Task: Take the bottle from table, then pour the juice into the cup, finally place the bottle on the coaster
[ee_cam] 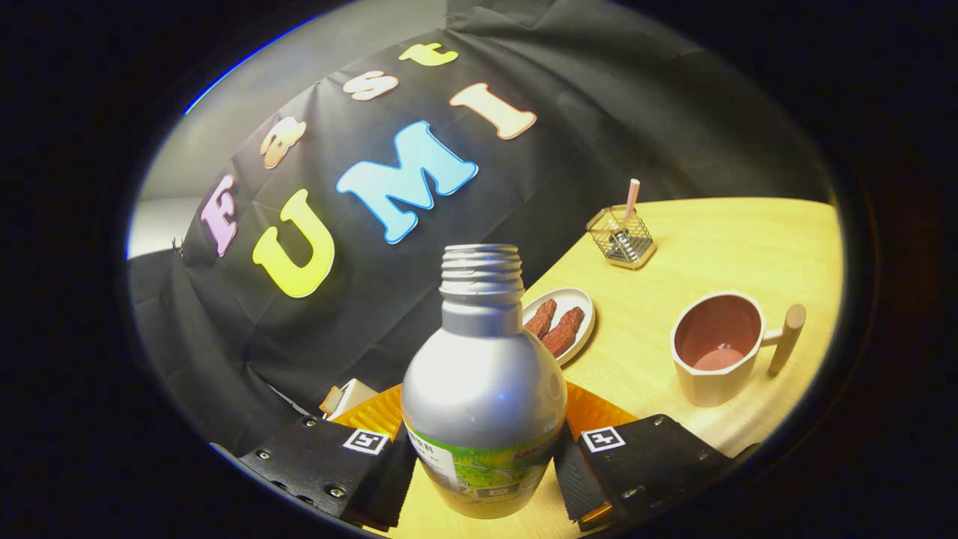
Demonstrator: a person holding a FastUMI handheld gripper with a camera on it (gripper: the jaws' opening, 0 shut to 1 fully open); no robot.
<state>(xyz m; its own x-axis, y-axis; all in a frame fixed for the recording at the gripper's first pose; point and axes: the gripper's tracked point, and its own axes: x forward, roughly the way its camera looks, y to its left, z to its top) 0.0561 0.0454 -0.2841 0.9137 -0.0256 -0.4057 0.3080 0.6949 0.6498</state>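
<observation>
Bottle [483, 389] sits between the two fingers of the gripper [483, 468], which are clamped against its lower body, one on each side, at the level of the green label band. Body is silver metal with a rounded shoulder; the threaded neck is uncapped and points up and away from the camera. Whether the base rests on the table [718, 247] or is lifted clear cannot be determined; the whole scene appears tilted in this view.

Immediately behind the bottle, on both sides of it, an orange ribbed item [595, 412] lies flat on the table; its full outline is hidden by the bottle and fingers. To the near left of that, a small pale object [346, 397] shows at the table edge; identity unclear.

Just beyond the bottle's shoulder, to the right, a small oval dish [580, 299] holds two reddish-brown pieces of food [554, 326], lying side by side.

Further right, and apart from the bottle, stands the cup [715, 348]: pale faceted outside, reddish-brown inside, with a wooden peg handle pointing right. It is upright; contents at the bottom cannot be judged with confidence.

At the far side of the table, beyond the dish, a wire mesh holder [621, 237] stands with a striped straw-like stick rising from it.

Table surface is light wood grain. The booth's black cloth wall backs the left and far side.
</observation>
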